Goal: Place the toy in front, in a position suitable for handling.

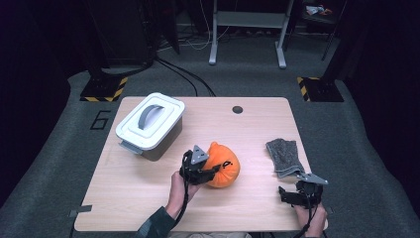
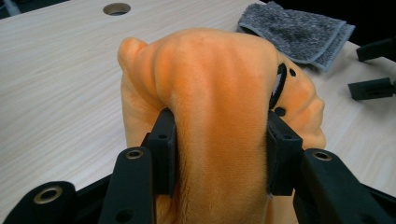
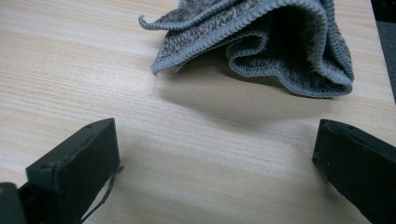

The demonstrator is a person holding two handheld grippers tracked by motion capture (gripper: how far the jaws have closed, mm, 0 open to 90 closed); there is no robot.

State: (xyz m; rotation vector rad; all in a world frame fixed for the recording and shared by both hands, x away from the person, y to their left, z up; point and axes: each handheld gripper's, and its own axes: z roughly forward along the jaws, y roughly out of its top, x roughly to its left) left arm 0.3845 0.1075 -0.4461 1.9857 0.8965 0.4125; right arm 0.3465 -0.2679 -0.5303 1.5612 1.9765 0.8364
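**Soft toy pinched, bin shut**

The biggest thing on the table [image 1: 148, 198] is the white-lidded bin [image 1: 150, 125], far left of me, and it is the real snag — its lid is on, grey handle lying flat across the top, so I cannot see what is inside. If the toy is meant to go in there, I judge the lid has to come off first; carry the toy over now and I would only bump it against a closed top.

Next in size, the orange plush toy [image 2: 219, 107]. It sits near the middle of the table, to the right of the bin and apart from it. My left gripper [image 2: 219, 154] is clamped on it, jaws sunk into the fur on both sides. The stuffing bulges up between them, and that is the risk I see: a soft body can squeeze out of a pinch like this when lifted, or swing and drop. I cannot tell whether it has left the tabletop.

The folded grey cloth [image 3: 261, 42] lies near the right edge. My right gripper [image 3: 215, 158] rests just short of it, jaws spread wide, holding nothing — a careless push forward could shove the cloth towards that edge.
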